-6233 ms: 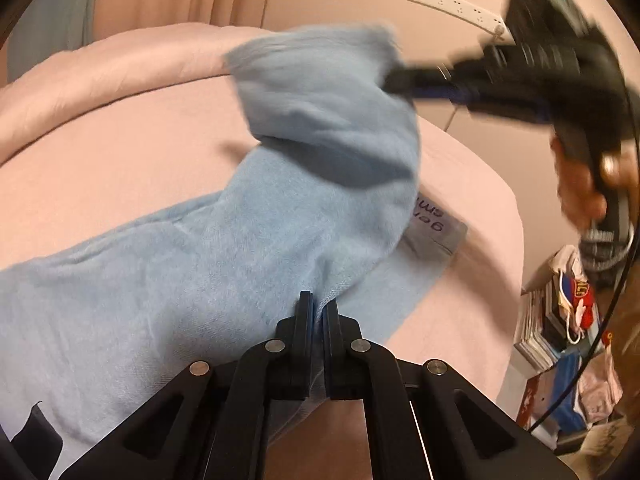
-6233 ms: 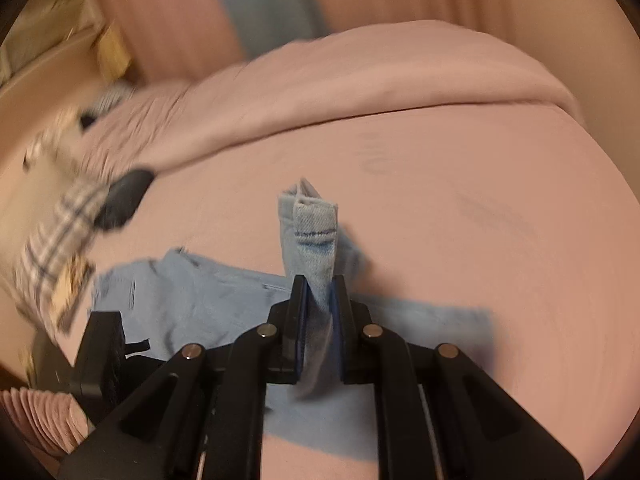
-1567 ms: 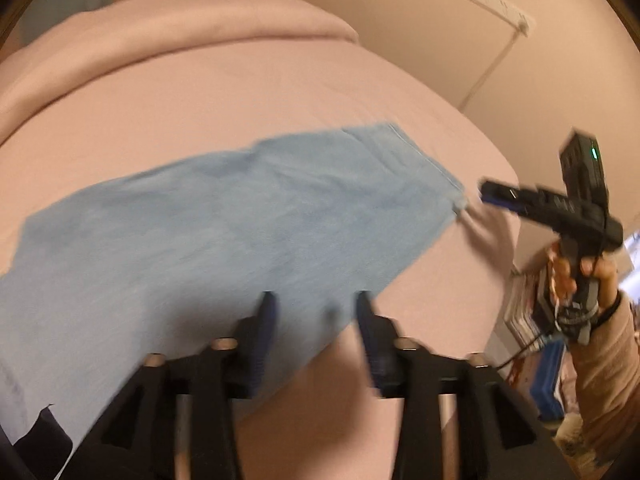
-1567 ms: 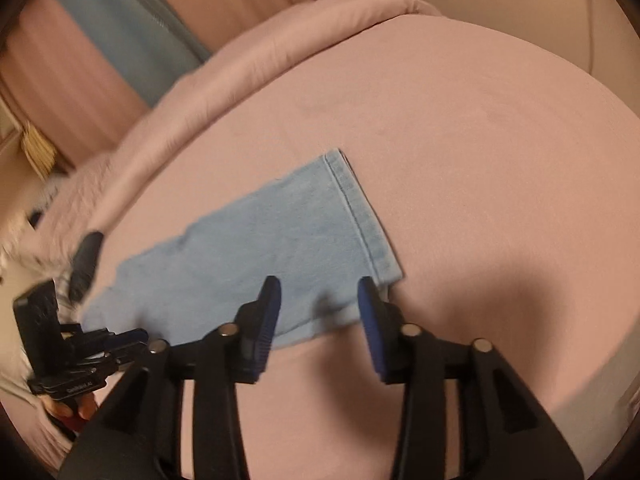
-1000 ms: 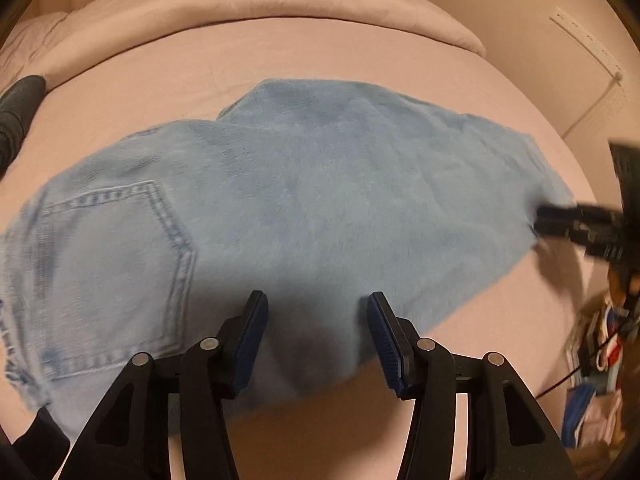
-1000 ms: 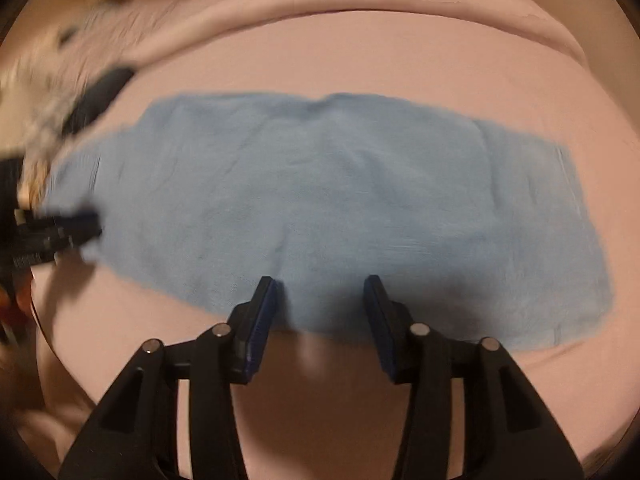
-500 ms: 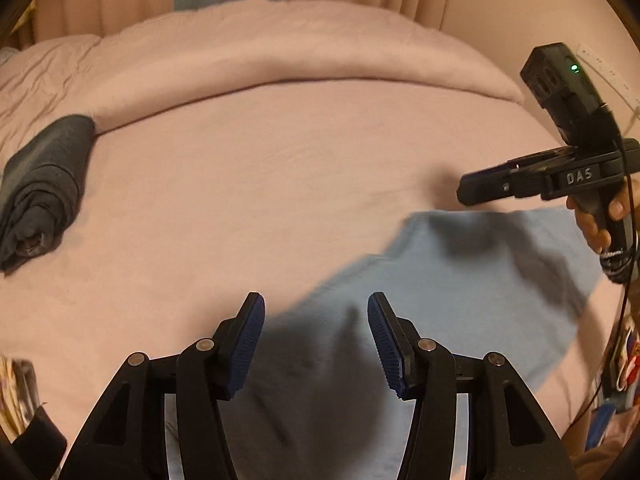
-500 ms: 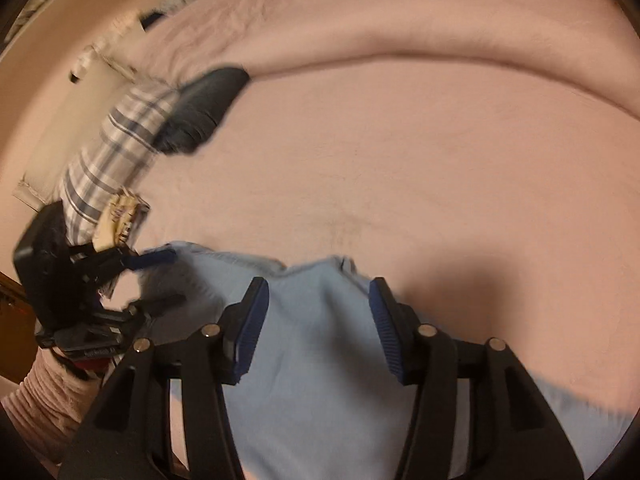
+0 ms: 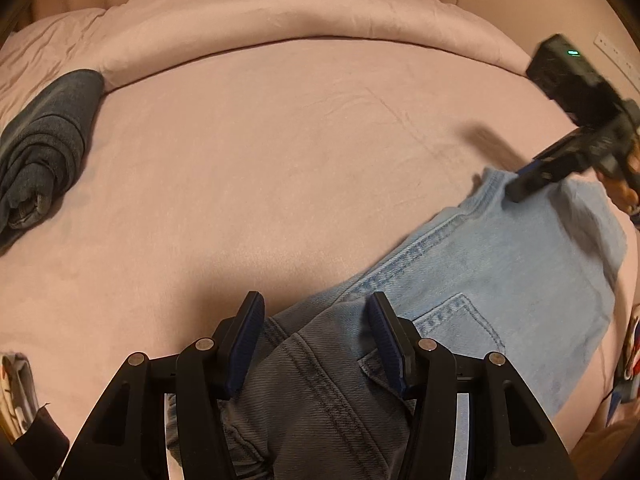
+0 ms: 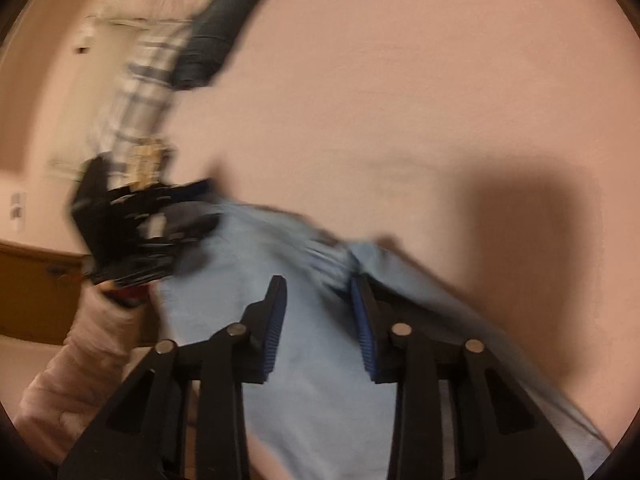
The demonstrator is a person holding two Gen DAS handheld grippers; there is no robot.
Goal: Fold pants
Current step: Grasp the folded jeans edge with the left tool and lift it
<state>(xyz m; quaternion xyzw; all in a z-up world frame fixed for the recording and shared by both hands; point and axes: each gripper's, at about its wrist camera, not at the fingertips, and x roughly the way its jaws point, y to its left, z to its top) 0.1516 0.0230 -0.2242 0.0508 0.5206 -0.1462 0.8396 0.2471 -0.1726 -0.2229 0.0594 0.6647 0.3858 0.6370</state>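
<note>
Light blue denim pants [image 9: 500,272] lie folded on the pink bed [image 9: 280,160], a back pocket facing up. My left gripper [image 9: 316,336] is open at the near end, with shaded denim between its blue pads, which do not press on it. At the far right the right gripper [image 9: 520,182] dips to the seamed edge of the pants. The blurred right wrist view shows the right gripper [image 10: 320,312] with its jaws closing; a raised fold of the pants [image 10: 320,400] is between them, untouched by the pads. The left gripper [image 10: 210,204] is at the pants' left edge.
A rolled dark garment [image 9: 40,140] lies at the left of the bed, below the folded pink duvet [image 9: 280,12]. Plaid fabric [image 10: 140,92] hangs beside the dark roll [image 10: 216,52]. A pale sleeve [image 10: 80,360] and brown wooden furniture [image 10: 32,292] are off the bed's left edge.
Both grippers have swung to one end of the pants. The right gripper has tipped down onto the seamed edge and its jaws have narrowed. The left jaws stay as wide as before.
</note>
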